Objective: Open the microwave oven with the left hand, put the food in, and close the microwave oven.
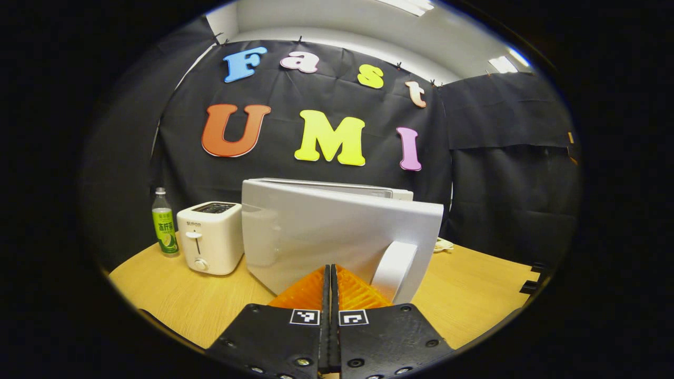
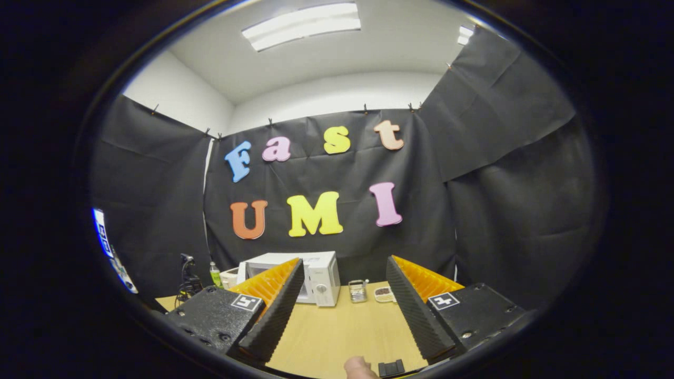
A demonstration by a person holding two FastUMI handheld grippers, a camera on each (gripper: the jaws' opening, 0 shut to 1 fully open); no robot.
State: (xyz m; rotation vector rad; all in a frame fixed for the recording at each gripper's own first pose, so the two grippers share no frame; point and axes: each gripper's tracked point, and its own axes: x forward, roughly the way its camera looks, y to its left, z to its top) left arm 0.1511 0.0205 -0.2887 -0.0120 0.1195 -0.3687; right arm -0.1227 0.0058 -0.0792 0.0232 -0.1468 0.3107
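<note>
Wooden tabletop (image 2: 337,326) fills the booth floor of both views, and nearest in the left gripper view the left gripper (image 1: 330,287) has its fingers pressed together with nothing between them, just short of the microwave door (image 1: 326,231), which stands swung partly out with its white handle (image 1: 394,268) beside the tips. In the right gripper view the right gripper (image 2: 342,295) is spread wide and empty; beyond it a small dish of food (image 2: 383,292) waits near the far edge, right of the microwave (image 2: 310,281). Judging by this, opening is underway; loading and closing remain
</note>
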